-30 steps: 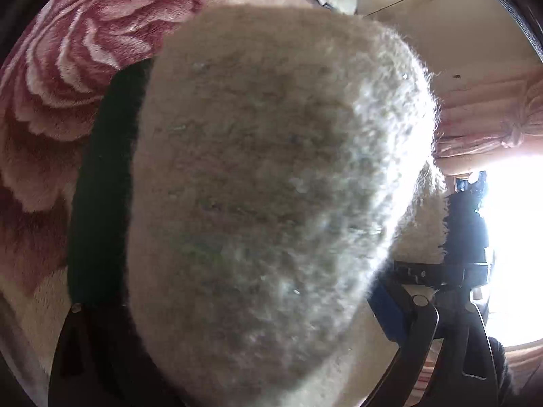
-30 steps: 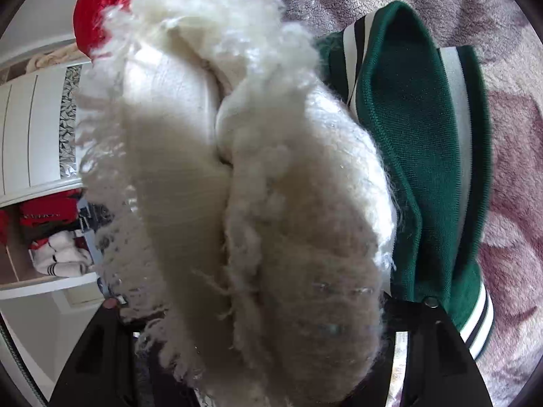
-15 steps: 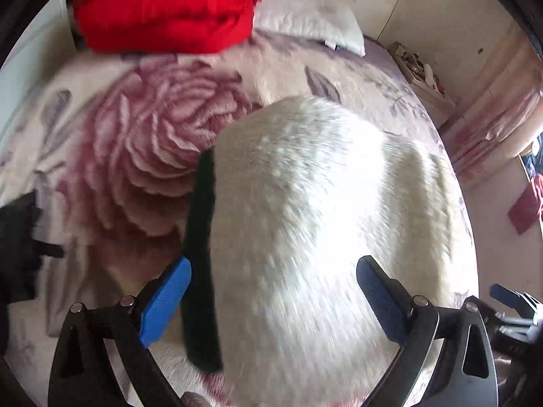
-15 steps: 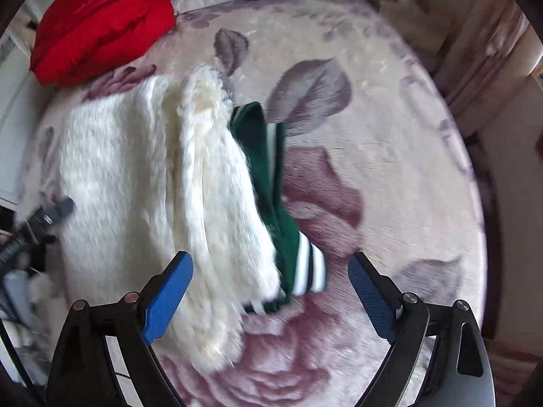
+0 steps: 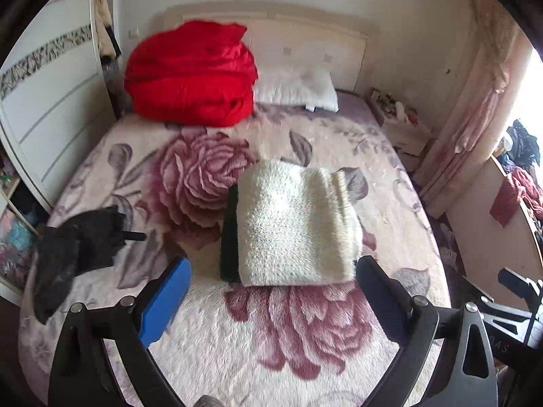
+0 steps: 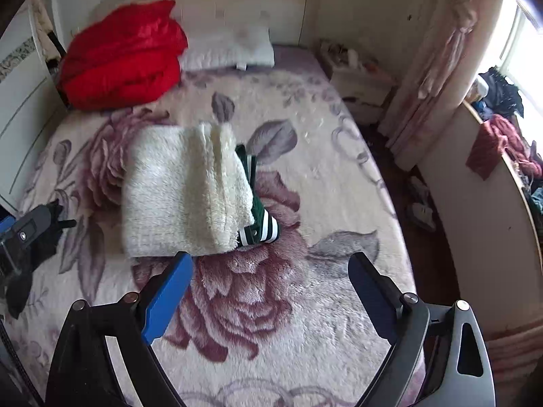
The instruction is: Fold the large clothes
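Note:
A fluffy cream garment with a green lining point(image 5: 295, 224) lies folded into a compact rectangle in the middle of the bed point(image 5: 305, 356). From the right wrist the same cream garment point(image 6: 183, 190) shows a green cuff with white stripes point(image 6: 261, 227) poking out on its right side. My left gripper point(image 5: 271, 271) hovers well above and in front of the garment, open, nothing between its blue pads. My right gripper point(image 6: 269, 264) is likewise raised and open with empty jaws. The left gripper's body point(image 6: 23, 230) shows at the left edge of the right wrist view.
A red quilt bundle point(image 5: 193, 74) and a white pillow point(image 5: 298, 88) sit at the head of the bed. A black folded umbrella point(image 5: 74, 251) lies on the bed's left side. A wardrobe point(image 5: 44, 101) stands left; a curtain point(image 5: 475, 118) and a cluttered counter point(image 6: 502, 176) right.
Both grippers let go of the cream garment and rose up and back from it. The garment, which filled both views before, now lies folded on the bed below.

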